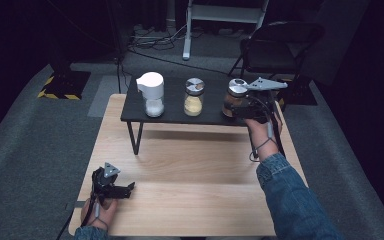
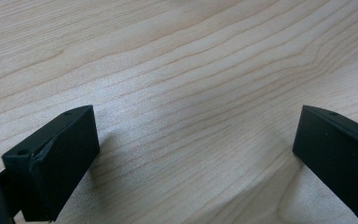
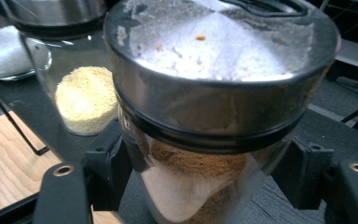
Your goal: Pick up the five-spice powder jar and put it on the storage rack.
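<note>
My left gripper (image 1: 114, 187) rests low on the wooden table (image 1: 190, 165) near its front left corner, jaws wide with bare wood between them. On the black shelf (image 1: 175, 112) at the table's far side stand three jars: at the left a white-lidded jar (image 1: 151, 94) of white grains, in the middle a jar (image 1: 194, 97) of yellow powder, at the right end the brown jar (image 1: 234, 97) with its steel lid. My right gripper (image 1: 241, 109) is clamped on that brown jar, jaws pressed against its glass sides below the lid, the jar upright on the shelf
</note>
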`<action>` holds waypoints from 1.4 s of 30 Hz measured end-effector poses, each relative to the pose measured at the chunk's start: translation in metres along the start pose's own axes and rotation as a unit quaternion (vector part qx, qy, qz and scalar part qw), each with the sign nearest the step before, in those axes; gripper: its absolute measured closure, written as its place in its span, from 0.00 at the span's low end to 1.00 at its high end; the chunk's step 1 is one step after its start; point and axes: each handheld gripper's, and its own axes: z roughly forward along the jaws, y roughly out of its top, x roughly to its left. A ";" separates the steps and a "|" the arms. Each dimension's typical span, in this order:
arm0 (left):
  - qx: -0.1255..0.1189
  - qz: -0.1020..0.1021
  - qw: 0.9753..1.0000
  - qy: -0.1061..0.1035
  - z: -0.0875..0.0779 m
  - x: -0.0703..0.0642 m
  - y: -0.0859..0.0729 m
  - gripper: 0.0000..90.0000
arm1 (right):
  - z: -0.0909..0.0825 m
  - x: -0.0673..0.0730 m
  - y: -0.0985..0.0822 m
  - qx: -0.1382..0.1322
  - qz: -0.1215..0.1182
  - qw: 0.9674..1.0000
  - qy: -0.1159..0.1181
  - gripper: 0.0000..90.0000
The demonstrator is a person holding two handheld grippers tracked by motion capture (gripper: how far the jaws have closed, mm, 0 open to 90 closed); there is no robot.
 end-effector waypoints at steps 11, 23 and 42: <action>0.000 0.000 1.000 0.000 0.000 0.000 0.000 0.00 | 0.013 -0.005 -0.005 0.009 0.011 1.000 -0.005 0.33; 0.000 0.002 1.000 0.000 0.000 0.000 0.000 0.00 | 0.013 -0.012 -0.018 -0.016 0.031 0.999 0.009 0.24; 0.000 0.001 1.000 0.000 0.000 0.000 0.000 0.00 | -0.007 -0.014 -0.033 -0.041 0.032 0.998 0.022 0.07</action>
